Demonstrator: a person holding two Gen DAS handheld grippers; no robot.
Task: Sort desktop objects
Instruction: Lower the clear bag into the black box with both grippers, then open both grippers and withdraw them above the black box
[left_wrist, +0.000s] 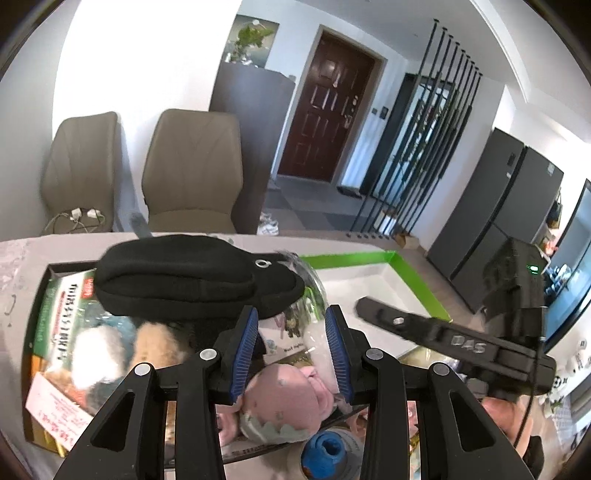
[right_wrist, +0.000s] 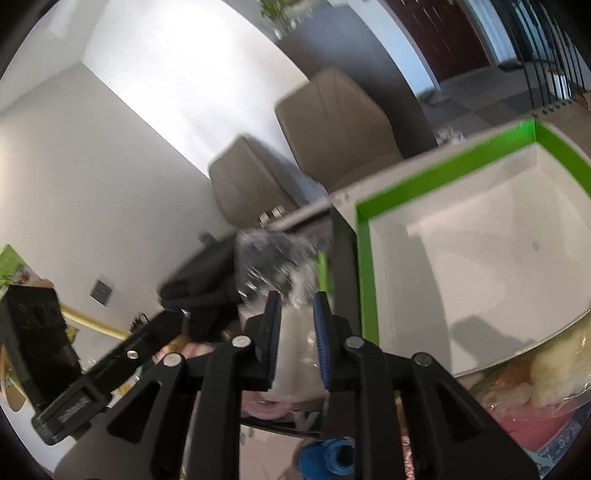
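My left gripper (left_wrist: 291, 350) is open above a dark tray (left_wrist: 50, 273) piled with objects: a black padded pouch (left_wrist: 192, 275), a pink plush toy (left_wrist: 291, 398) in clear plastic between the fingers, fluffy balls (left_wrist: 96, 350) and a green printed packet (left_wrist: 59, 325). My right gripper (right_wrist: 295, 336) has its jaws close together around a white item in clear plastic wrap (right_wrist: 295, 325); the view is blurred. It also shows in the left view (left_wrist: 424, 332). An empty white box with a green rim (right_wrist: 480, 258) lies to the right, also in the left view (left_wrist: 369, 277).
Two beige chairs (left_wrist: 192, 170) stand behind the table. A blue ring toy (left_wrist: 327, 448) lies at the near edge. A yellowish bagged item (right_wrist: 554, 373) lies at the right. A door, a slatted divider and a dark fridge (left_wrist: 509, 221) are beyond.
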